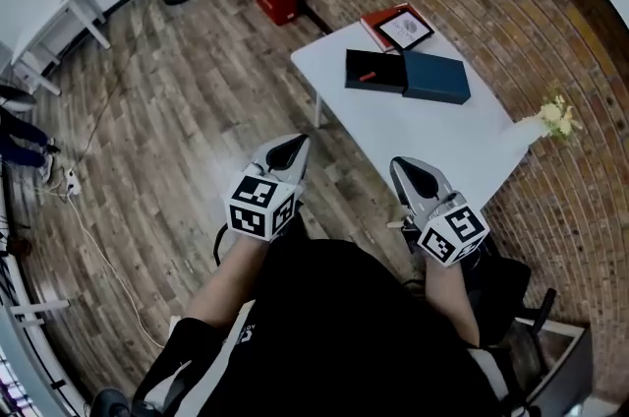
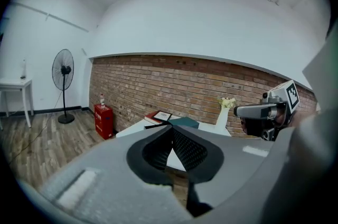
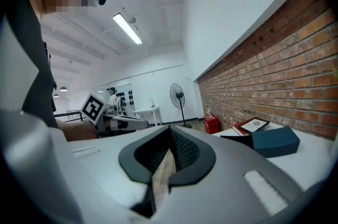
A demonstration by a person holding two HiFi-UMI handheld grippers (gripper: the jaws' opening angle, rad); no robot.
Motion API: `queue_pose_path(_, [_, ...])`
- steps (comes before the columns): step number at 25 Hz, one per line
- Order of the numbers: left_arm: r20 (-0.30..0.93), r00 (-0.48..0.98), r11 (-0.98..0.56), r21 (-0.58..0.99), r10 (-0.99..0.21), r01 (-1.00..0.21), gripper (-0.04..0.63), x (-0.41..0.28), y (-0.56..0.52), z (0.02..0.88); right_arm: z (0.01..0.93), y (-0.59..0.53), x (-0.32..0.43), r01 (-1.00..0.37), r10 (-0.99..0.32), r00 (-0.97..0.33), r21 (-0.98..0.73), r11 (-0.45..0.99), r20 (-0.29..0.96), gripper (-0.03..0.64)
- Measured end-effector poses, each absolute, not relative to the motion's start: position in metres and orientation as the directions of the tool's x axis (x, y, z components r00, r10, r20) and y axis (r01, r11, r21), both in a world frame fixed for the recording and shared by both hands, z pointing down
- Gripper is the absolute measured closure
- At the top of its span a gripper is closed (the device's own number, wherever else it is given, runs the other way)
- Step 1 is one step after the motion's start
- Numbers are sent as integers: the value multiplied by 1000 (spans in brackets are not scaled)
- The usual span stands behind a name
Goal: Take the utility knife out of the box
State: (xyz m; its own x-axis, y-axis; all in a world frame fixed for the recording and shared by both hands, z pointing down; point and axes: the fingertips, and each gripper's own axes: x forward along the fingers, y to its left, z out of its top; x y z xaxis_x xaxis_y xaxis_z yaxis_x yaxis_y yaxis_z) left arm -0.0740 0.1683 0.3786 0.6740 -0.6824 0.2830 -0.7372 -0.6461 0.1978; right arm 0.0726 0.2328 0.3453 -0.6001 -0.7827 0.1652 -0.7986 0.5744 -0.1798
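White surface (image 1: 462, 145) is bearing the open box (image 1: 376, 61), the red utility knife (image 1: 368, 75) seemingly lying inside. Left hand-held gripper (image 1: 295, 146) and right hand-held gripper (image 1: 403, 167) are hovering short of it, pressed together, empty. The approach seems to be starting, and next needs jaws spread over the knife.

From my feed, the left hand-held gripper (image 1: 293, 146) and the right hand-held gripper (image 1: 406, 167) both have pale grey shells that taper to a point. Black ribbed pads (image 2: 186, 147) line the jaws. Each carries a white cube (image 1: 261, 206) printed with black square markers. The person wears a black top (image 1: 344, 327) with a short sleeve (image 1: 182, 346) and a small white mark (image 1: 246, 334).
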Motion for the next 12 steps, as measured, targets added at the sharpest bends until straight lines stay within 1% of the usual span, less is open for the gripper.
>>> queue_pose_path(3, [257,694,-677,165,-673,-717,588,-90,124,362,332,190,37,-787,-770,-618,-131,604,160,615])
queue_pose_path(8, [211,737,-719,168,-642,-674,588,-107,67,346,339,139,10,-818,-799,-574,-151,554,176,615])
queue_pose_path(12, [214,750,-733,169,-625,-659,588,-121,35,353,350,117,0,-837,-812,-546,-159,523,207,615])
